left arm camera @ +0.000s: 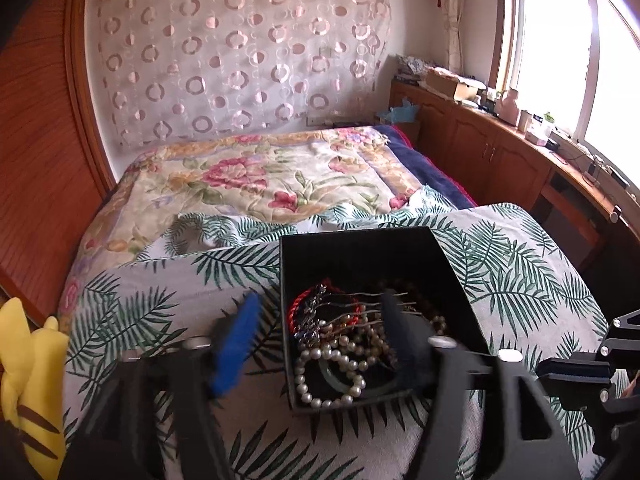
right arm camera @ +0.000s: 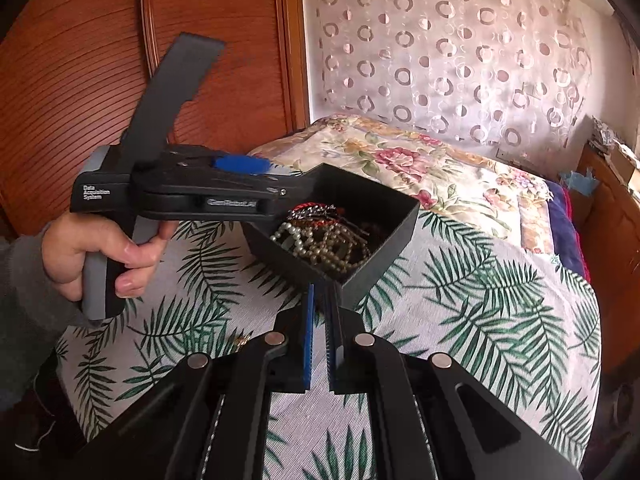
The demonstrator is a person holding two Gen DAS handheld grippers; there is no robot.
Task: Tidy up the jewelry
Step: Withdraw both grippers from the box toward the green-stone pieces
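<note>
We are seeing a matt black box (left arm camera: pixel 360 256), apparently card, holding glossy pearl beads (left arm camera: pixel 320 360) and red cord (left arm camera: pixel 296 300). It is sitting on woven leaf-print cloth (left arm camera: pixel 520 272). Polished ribbed wood panelling (right arm camera: pixel 80 60) is gleaming behind.

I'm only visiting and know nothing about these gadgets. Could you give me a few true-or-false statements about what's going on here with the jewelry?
1. The black box holds pearl strands. True.
2. The left gripper is shut. False: it is open, one finger outside the box, one inside.
3. The right gripper grips a necklace. False: it is shut, holding nothing.
4. The box rests on a palm-leaf cloth. True.
</note>
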